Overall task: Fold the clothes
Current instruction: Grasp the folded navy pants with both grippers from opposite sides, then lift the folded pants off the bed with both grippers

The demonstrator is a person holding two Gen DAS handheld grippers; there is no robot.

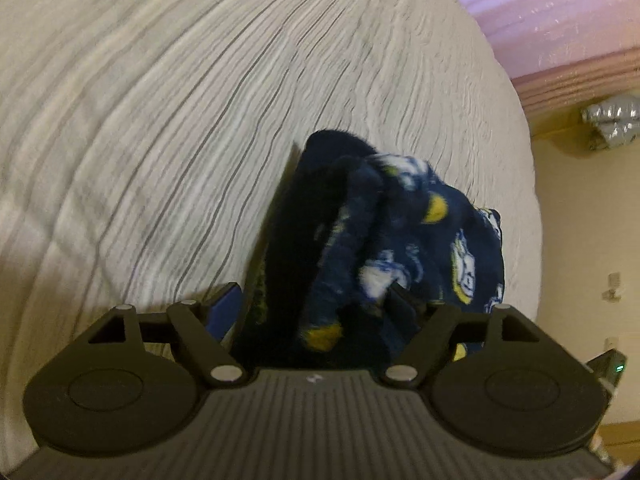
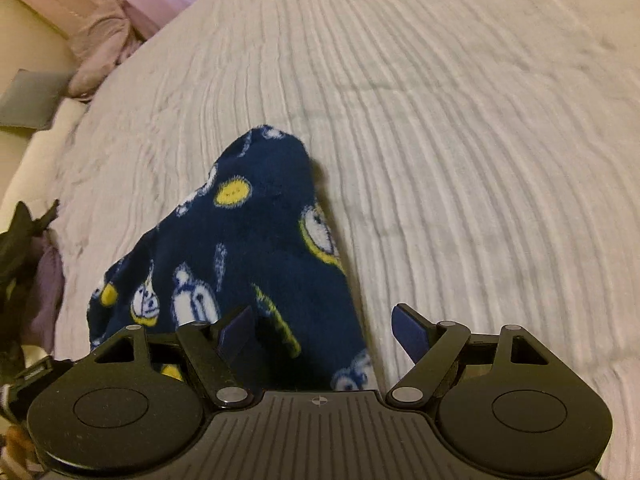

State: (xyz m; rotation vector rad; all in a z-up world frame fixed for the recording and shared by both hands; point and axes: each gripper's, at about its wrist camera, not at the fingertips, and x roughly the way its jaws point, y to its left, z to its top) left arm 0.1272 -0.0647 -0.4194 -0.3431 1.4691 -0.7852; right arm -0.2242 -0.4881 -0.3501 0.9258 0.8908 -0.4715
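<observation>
A navy fleece garment (image 1: 384,232) printed with white and yellow cartoon shapes lies bunched on the white ribbed bedspread (image 1: 160,120). My left gripper (image 1: 312,304) stands open, its jaws wide apart around the bunched fleece. Its left blue pad (image 1: 226,312) shows bare, while fabric drapes over the right fingertip (image 1: 398,290). In the right wrist view the same garment (image 2: 248,248) runs forward in a tapering strip. My right gripper (image 2: 324,332) is open too. The fleece fills the left half of its gap, and its right pad (image 2: 412,332) is bare over the bedspread (image 2: 460,140).
Pink curtains (image 1: 560,20) hang past the bed's far edge. A silvery bundle (image 1: 612,124) sits on the floor beside the bed. A pink pillow (image 2: 100,48) and a grey cushion (image 2: 32,100) lie at the left, with dark and purple clothes (image 2: 36,272) piled there.
</observation>
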